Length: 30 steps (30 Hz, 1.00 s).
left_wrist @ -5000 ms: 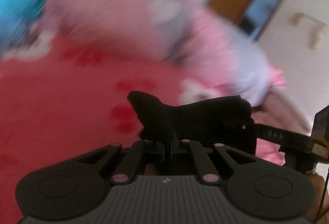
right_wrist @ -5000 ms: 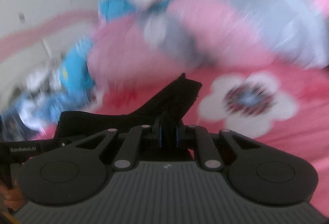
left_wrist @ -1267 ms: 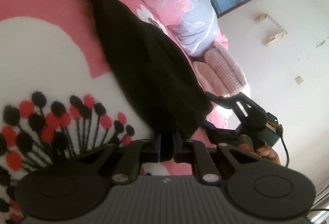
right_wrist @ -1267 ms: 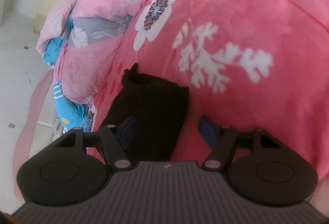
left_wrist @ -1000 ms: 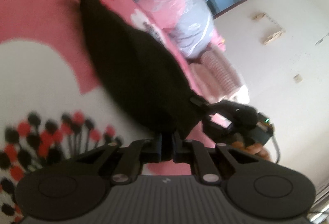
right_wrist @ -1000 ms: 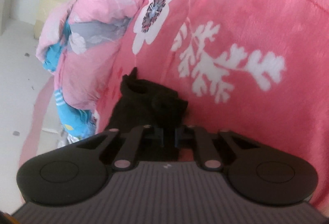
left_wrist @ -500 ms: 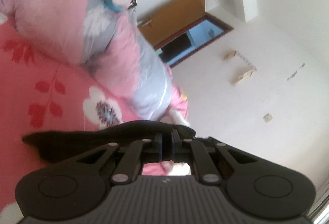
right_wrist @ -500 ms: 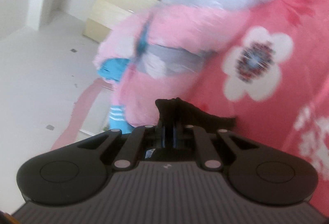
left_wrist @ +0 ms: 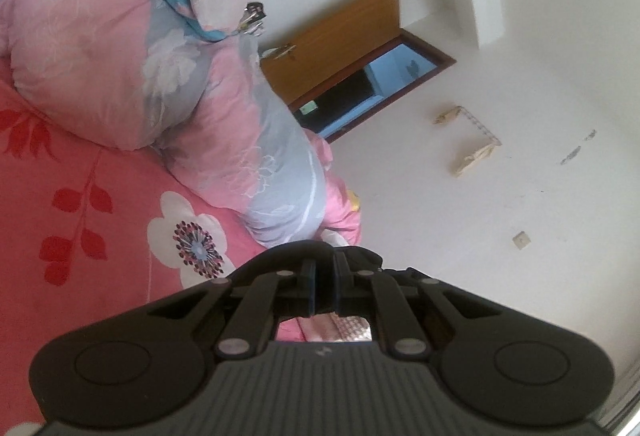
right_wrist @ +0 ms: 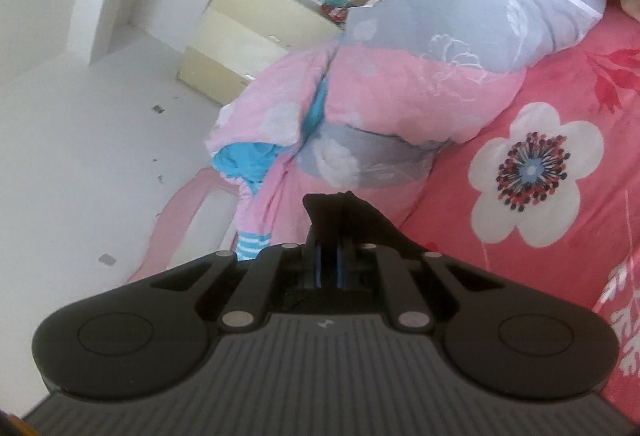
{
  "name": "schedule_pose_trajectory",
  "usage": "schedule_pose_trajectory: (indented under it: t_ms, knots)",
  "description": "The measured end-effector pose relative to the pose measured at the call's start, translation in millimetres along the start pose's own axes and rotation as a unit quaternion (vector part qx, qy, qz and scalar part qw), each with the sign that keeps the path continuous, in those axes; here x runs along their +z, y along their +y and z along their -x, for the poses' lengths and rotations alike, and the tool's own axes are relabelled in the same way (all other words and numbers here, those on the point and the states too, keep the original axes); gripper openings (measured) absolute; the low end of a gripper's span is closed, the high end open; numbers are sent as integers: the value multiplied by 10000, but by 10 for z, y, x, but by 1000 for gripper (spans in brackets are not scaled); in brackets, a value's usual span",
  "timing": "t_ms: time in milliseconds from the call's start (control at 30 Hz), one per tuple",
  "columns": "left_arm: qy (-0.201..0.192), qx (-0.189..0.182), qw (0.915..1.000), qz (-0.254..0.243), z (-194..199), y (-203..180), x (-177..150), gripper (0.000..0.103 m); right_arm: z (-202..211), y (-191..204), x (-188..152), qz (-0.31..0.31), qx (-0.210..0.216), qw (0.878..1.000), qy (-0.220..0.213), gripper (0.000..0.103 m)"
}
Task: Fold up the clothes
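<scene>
no writing readable on either tool. left claw (left_wrist: 325, 286) pressed together, pinching the black garment (left_wrist: 296, 256); right claw (right_wrist: 327, 263) likewise pinching the garment (right_wrist: 344, 212). the garment lay spread on the bed (left_wrist: 80, 236) a second ago; now it is lifted, bunched at both claws, quilt (right_wrist: 400, 96) behind.

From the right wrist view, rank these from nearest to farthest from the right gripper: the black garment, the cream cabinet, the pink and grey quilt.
1. black garment: pinched in the right gripper.
2. pink and grey quilt: heaped on the bed just beyond, ahead and to the right.
3. cream cabinet: against the far wall, upper left.
</scene>
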<state>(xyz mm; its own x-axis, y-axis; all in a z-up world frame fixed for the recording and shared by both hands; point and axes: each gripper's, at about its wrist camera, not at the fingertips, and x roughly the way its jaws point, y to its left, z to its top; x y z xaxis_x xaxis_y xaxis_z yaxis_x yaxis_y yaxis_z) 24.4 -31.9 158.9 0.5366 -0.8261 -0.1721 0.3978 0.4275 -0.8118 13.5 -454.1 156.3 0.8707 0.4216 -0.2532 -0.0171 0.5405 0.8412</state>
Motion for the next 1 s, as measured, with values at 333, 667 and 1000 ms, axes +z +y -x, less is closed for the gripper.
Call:
schedule_pose_trajectory:
  t_ms: [333, 667, 1000]
  knots:
    - [440, 47, 9986, -276, 148, 213, -418, 8, 252, -310, -302, 76, 97, 9998, 134, 5]
    - [1909, 780, 9764, 632, 739, 1495, -1901, 10, 725, -1431, -1853, -368, -775, 9820, 1683, 6]
    - [1455, 568, 9877, 50, 1157, 1496, -1790, 41, 1154, -1437, -1938, -21, -1701, 9734, 1535, 32]
